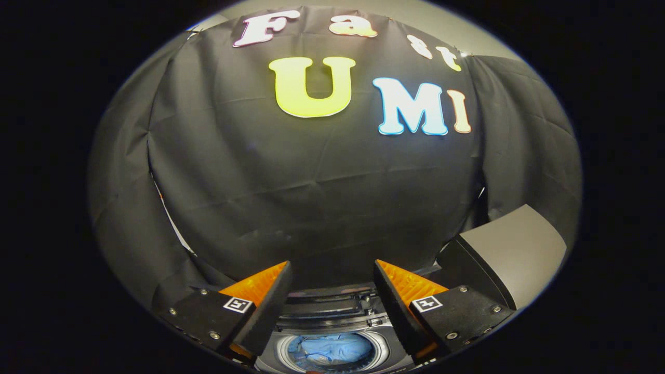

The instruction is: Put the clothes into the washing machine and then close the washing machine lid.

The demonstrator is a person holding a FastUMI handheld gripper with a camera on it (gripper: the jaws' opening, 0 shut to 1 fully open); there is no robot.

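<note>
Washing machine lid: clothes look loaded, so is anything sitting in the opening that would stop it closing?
Nothing visible. The blue clothes lie down inside the drum, below its rim. The open gripper holds nothing. Where the lid stands cannot be told.

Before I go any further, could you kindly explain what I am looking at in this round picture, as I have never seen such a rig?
This is a handheld gripper: a person carries it, and a small fisheye camera rides on it, looking forward along its two jaws. Those are the two wedge shapes low in the picture. They stand apart and hold nothing. Between them, lower down, you look into a top-loading washing machine. Its round drum is open, and blue clothes already lie inside. Beside the jaws stands a grey slab, tilted upward; it looks like the machine's raised lid, though I cannot be certain. Beyond everything hangs the black cloth that forms the booth's wall.
</note>
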